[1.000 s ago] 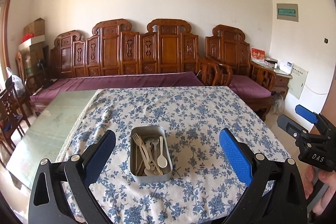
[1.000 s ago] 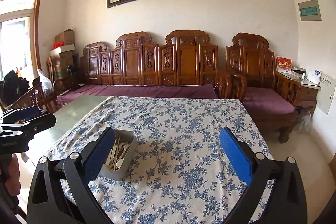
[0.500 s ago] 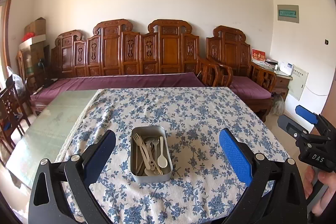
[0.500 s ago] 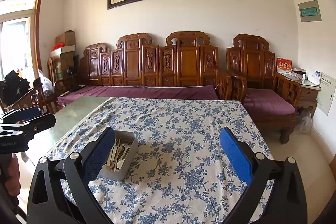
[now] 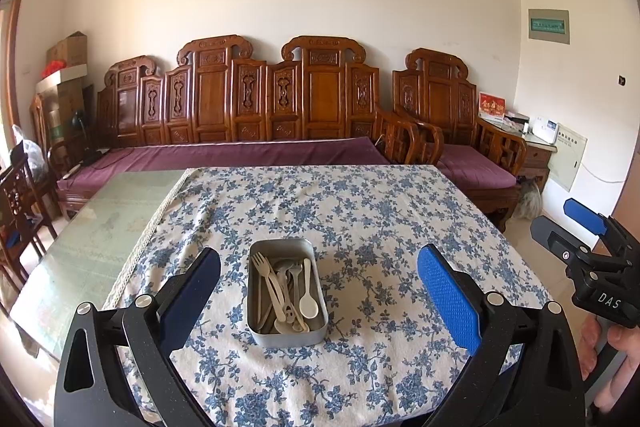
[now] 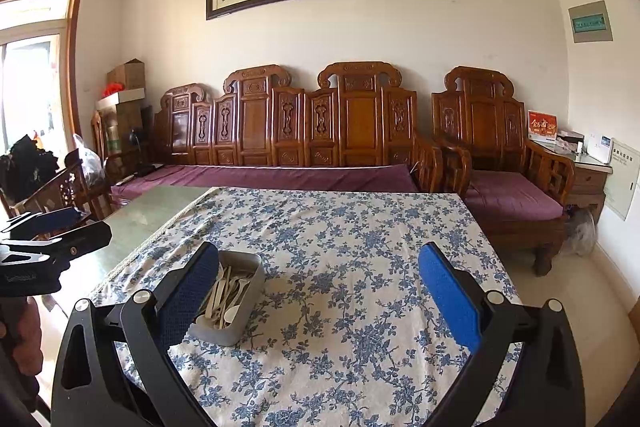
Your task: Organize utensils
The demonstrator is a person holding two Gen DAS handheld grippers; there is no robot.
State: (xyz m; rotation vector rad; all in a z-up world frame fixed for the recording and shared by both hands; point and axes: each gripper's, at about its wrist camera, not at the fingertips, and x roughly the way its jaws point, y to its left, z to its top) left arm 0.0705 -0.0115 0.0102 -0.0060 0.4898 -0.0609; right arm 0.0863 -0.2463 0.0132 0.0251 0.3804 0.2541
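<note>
**Both tongs spread wide above the flowered worktop, metal tin of utensils between them**

Left tongs (image 5: 319, 291) hover over the near edge of the worktop (image 5: 360, 211), their blue-padded fingers (image 5: 448, 297) set far apart and holding nothing. In the left wrist view the bare glass part of the worktop (image 5: 100, 227) lies at the far left, and a lace-edged cloth printed with blue flowers (image 5: 400, 227) covers the rest. Straight ahead, centred in the gap of the left tongs, stands a rectangular metal tin (image 5: 286, 293) resting on the cloth. Inside it lies a jumble of pale utensils: a fork (image 5: 267, 275) along the left side with its tines pointing away, a white spoon (image 5: 308, 297) on the right with its bowl nearest the camera, and several more handles crossed between them that are hard to separate.

Further right, the right tongs (image 6: 319, 293) are likewise opened wide and empty, poised over the cloth. From the right wrist view the tin (image 6: 230, 297) sits to the left, partly hidden behind the left finger, apart from the pad as far as can be told. The right tongs also show at the right edge of the left wrist view, held in a hand (image 5: 608, 355), off the side of the worktop. A carved wooden sofa (image 5: 280, 99) with purple cushions runs along the back wall.
</note>
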